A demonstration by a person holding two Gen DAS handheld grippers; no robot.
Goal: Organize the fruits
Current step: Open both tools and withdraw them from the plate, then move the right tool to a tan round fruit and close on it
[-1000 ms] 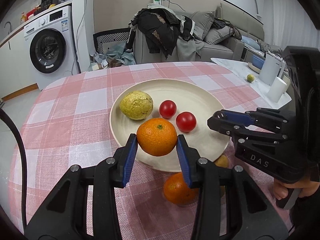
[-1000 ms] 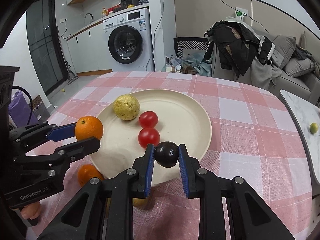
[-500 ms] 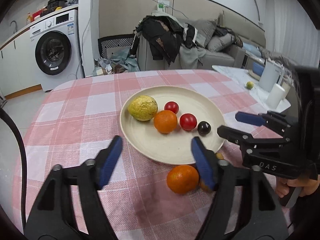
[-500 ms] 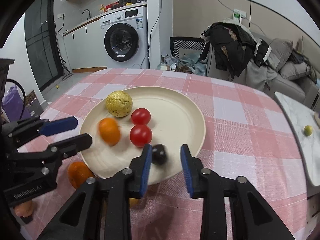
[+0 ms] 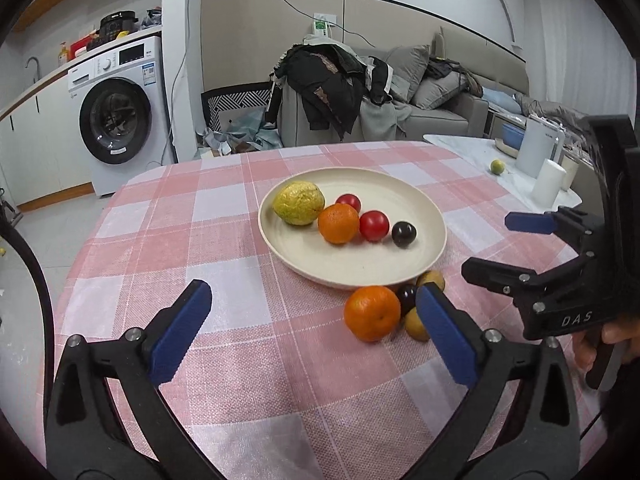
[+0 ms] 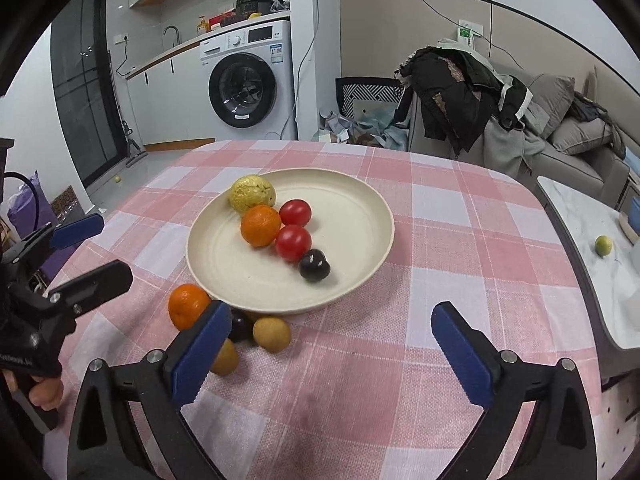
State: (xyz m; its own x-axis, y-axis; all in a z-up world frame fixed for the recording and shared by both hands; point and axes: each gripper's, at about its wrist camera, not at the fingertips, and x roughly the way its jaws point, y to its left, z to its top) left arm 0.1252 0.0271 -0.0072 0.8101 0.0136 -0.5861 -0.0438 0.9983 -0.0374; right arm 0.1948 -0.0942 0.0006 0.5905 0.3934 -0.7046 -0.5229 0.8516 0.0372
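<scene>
A cream plate [image 5: 420,200] [image 6: 360,208] on the pink checked table holds a yellow bumpy fruit [image 5: 298,203], an orange [image 5: 338,223] [image 6: 260,225], two red tomatoes [image 5: 373,225] [image 6: 293,242] and a dark plum [image 5: 403,234] [image 6: 314,265]. On the cloth by the plate's near edge lie a second orange [image 5: 372,318] [image 6: 187,305], a dark plum [image 5: 407,293] and two small brown fruits [image 6: 272,333]. My left gripper [image 5: 308,336] is open and empty, back from the plate. My right gripper [image 6: 332,352] is open and empty too.
A white side table [image 6: 580,248] with a green lime [image 6: 603,245], a jug and a cup [image 5: 548,182] stands to the right. A washing machine [image 5: 116,120] and a sofa heaped with clothes [image 5: 340,92] are behind the table.
Both grippers let go of their fruit: the orange and the dark plum now rest on the plate. Both grippers opened wide and pulled back from the plate.
</scene>
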